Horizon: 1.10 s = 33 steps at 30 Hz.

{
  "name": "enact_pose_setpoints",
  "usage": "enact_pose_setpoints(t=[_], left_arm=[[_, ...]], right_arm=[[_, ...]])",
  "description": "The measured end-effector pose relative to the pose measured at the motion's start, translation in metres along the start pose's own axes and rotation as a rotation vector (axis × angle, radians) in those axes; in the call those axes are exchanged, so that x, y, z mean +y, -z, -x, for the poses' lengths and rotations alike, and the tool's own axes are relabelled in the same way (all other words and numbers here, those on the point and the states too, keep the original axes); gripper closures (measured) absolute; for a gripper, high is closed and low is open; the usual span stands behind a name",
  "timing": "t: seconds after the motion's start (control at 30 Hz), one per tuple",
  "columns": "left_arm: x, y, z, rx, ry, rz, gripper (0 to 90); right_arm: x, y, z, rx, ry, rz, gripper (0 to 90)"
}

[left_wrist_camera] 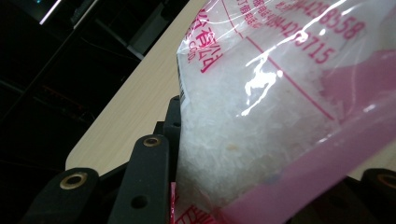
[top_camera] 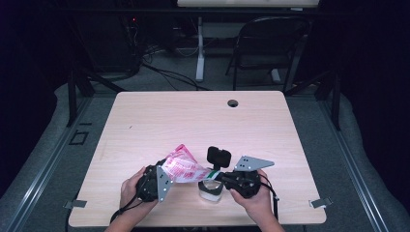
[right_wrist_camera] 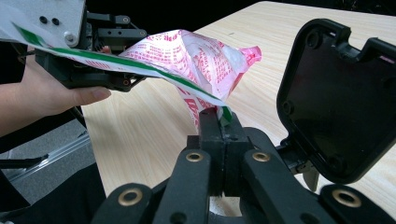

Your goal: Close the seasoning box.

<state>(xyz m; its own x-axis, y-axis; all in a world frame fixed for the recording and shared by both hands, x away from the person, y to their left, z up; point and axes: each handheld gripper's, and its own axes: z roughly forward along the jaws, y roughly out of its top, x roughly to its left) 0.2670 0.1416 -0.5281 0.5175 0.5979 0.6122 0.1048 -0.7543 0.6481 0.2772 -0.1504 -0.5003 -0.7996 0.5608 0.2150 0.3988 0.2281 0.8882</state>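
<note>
Fingers of the right gripper are pressed shut on the green-striped corner of the pink and clear plastic bag of white crystals, whose body the left gripper clamps, stretched above the small white container.

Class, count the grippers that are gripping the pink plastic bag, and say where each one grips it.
2. The left gripper holds the bag's body at the left; the right gripper pinches its green-edged corner at the right.
</note>
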Motion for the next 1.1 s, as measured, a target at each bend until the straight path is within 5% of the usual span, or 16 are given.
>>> enact_pose_setpoints(t=[1.1], left_arm=[[0.0045, 0.0059, 0.0002, 0.056, -0.054, 0.007, 68.5]], right_arm=[[-0.0026, -0.0001, 0.0002, 0.004, -0.006, -0.002, 90.0]])
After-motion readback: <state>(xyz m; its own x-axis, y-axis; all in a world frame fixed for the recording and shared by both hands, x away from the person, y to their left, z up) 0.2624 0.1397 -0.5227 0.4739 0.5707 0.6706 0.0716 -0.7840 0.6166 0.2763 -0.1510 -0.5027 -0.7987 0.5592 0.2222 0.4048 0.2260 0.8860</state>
